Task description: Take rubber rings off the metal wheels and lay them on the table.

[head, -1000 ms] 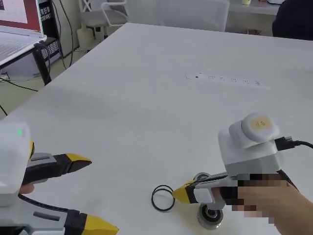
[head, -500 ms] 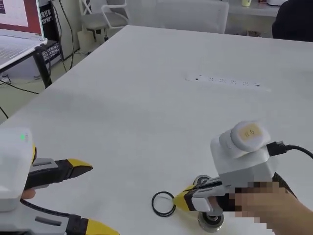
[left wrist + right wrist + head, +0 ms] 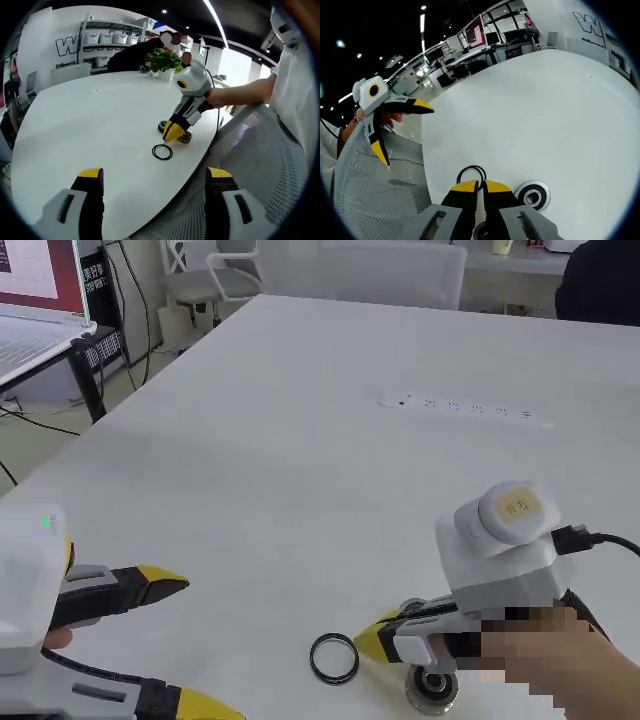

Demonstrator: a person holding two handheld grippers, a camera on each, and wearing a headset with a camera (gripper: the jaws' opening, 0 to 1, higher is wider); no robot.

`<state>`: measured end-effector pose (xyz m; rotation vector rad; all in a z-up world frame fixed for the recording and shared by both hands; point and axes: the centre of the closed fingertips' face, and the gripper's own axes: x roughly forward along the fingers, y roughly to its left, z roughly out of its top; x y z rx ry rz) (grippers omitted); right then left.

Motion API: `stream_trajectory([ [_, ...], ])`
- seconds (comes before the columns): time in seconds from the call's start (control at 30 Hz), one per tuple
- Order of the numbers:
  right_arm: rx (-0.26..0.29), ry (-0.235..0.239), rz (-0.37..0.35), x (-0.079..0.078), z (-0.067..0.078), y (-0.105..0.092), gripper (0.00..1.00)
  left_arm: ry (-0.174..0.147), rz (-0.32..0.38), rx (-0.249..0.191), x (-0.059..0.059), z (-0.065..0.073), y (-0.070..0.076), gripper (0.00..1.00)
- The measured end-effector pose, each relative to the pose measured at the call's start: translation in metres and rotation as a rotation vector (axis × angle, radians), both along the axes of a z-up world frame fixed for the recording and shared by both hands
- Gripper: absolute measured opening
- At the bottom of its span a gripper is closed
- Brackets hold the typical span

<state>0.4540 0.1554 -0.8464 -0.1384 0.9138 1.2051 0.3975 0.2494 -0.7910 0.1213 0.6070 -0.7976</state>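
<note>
White table point(image 3: 300, 460) with power strip point(image 3: 465, 405), rubber ring point(image 3: 333, 657) lying flat, left gripper point(image 3: 154, 176) spread wide, right gripper point(image 3: 479, 186) pinched closed, chairs point(image 3: 215, 270) beyond

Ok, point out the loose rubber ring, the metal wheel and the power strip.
rubber ring point(image 3: 312, 658), head view, left of its band
metal wheel point(image 3: 532, 196), right gripper view, its centre
power strip point(image 3: 465, 406), head view, middle of its top

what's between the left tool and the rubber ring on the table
Nothing. In the left gripper view, the stretch of white table from the left tool to the rubber ring is bare.
</note>
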Motion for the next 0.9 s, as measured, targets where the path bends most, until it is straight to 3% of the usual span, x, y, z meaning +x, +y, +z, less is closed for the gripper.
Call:
stream_trajectory([
  [0.33,0.057,-0.03,-0.006,0.003,0.022,0.005,0.04,-0.002,0.005,0.001,0.0,0.0,0.0,0.81],
  [0.63,0.073,-0.045,0.001,0.002,0.035,0.005,0.11,-0.003,0.007,0.005,0.0,0.0,0.001,0.81],
  [0.9,0.104,-0.089,0.001,0.004,0.051,0.006,0.16,-0.003,0.007,0.005,0.0,0.001,0.001,0.81],
])
